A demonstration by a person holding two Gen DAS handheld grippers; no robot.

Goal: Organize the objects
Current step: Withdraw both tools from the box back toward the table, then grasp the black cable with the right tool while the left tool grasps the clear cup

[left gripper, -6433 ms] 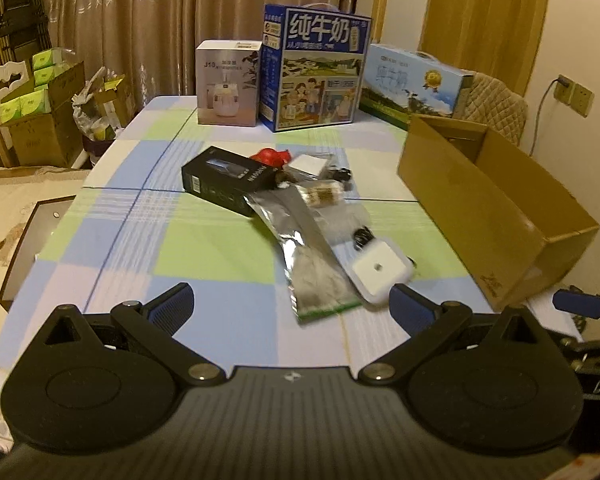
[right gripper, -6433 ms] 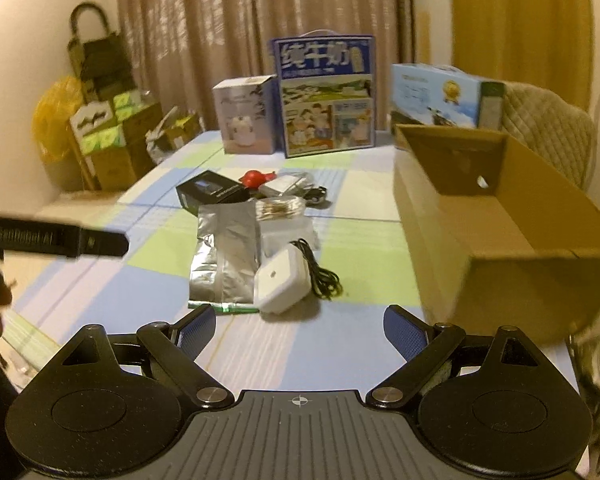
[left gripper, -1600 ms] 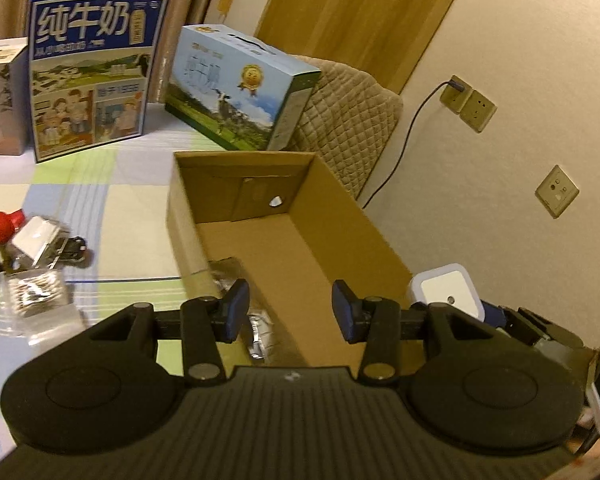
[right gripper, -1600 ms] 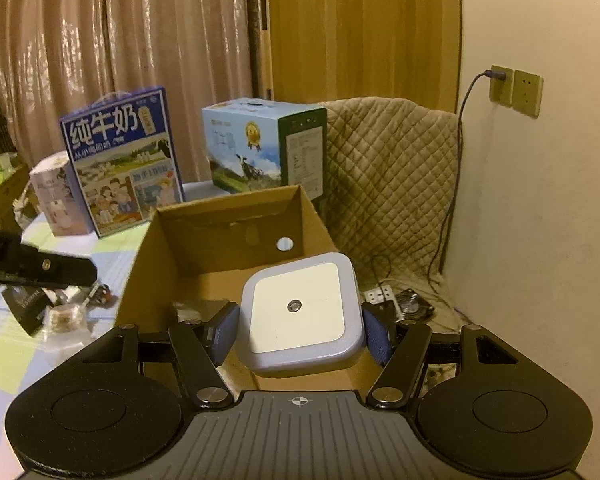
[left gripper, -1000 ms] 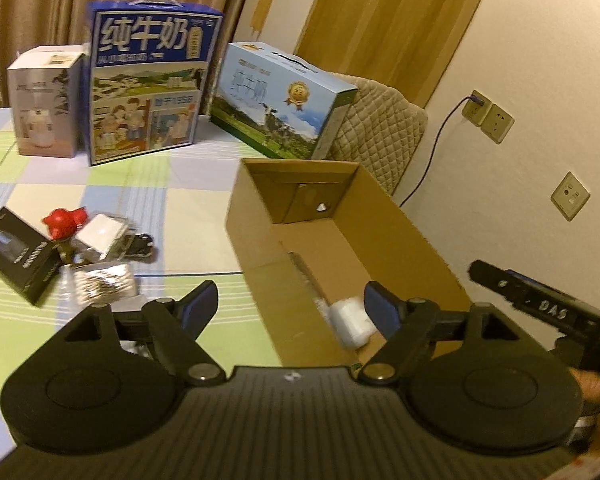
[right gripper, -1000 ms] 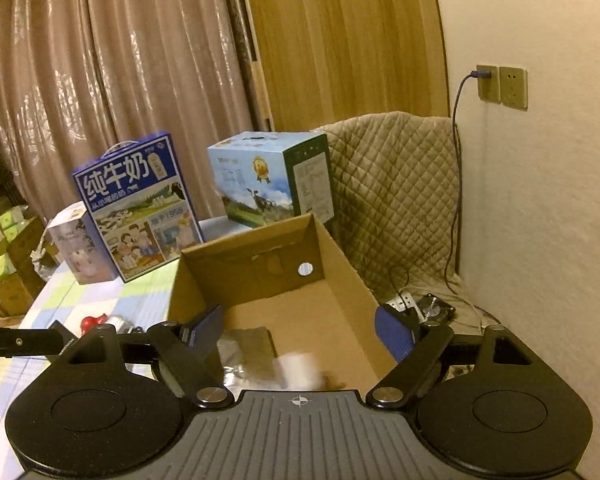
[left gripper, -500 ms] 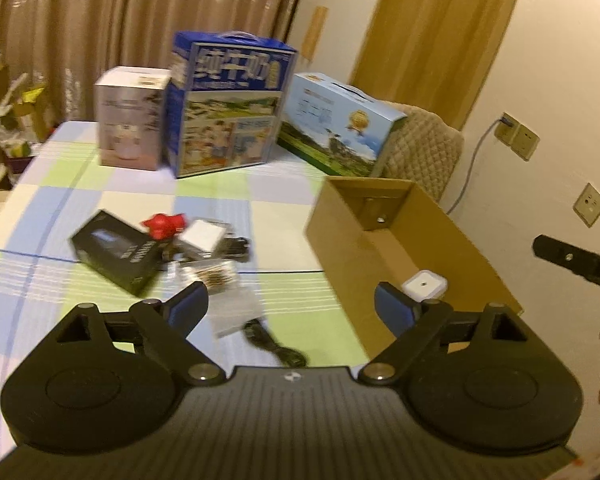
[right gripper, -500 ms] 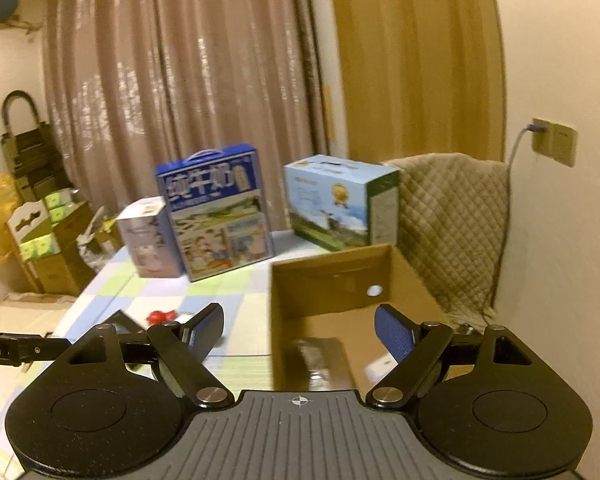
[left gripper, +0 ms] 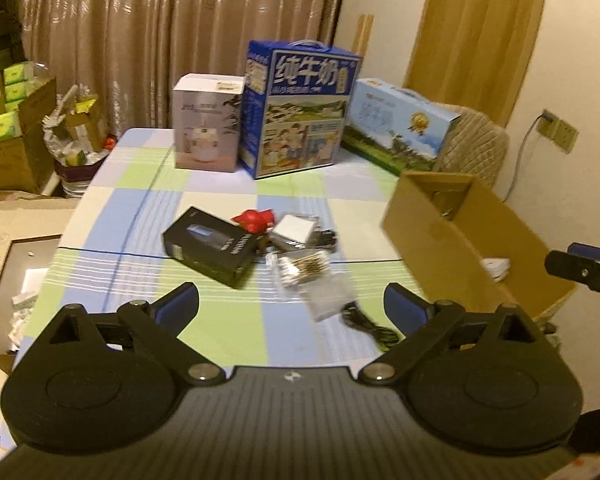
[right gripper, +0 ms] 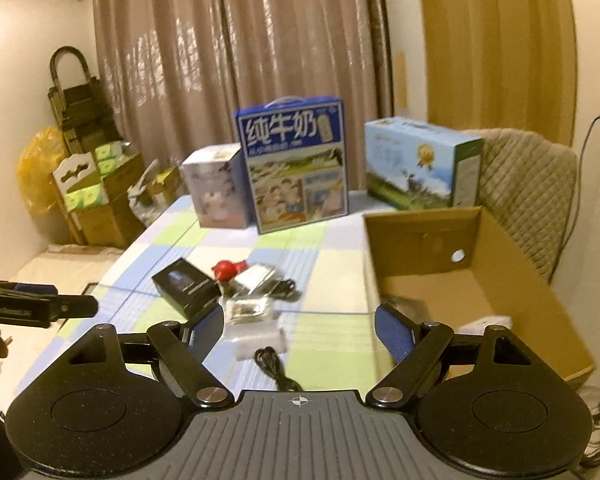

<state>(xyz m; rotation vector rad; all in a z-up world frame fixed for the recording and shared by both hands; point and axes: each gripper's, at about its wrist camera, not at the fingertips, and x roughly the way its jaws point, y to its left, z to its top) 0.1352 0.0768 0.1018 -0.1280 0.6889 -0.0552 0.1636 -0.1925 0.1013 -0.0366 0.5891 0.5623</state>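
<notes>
An open cardboard box [left gripper: 460,248] [right gripper: 532,280] stands at the table's right edge; a white device [left gripper: 496,266] [right gripper: 484,326] lies inside it. On the checked tablecloth lie a black box [left gripper: 210,246] [right gripper: 184,286], a red toy [left gripper: 254,218] [right gripper: 228,268], a white adapter [left gripper: 294,228], a clear bag of small parts [left gripper: 308,268] [right gripper: 248,308] and a black cable [left gripper: 368,326] [right gripper: 272,368]. My left gripper [left gripper: 292,308] is open and empty above the near table. My right gripper [right gripper: 300,330] is open and empty, left of the box.
A white carton [left gripper: 206,120], a blue milk carton [left gripper: 300,108] and a light blue carton [left gripper: 396,124] stand along the table's far edge. A quilted chair [right gripper: 528,196] is behind the cardboard box. Boxes and bags [left gripper: 16,128] crowd the floor at left.
Both grippers have pulled back from the cardboard box and swung left toward the table. The white device and the silver bag went into the box earlier; both grippers stay open.
</notes>
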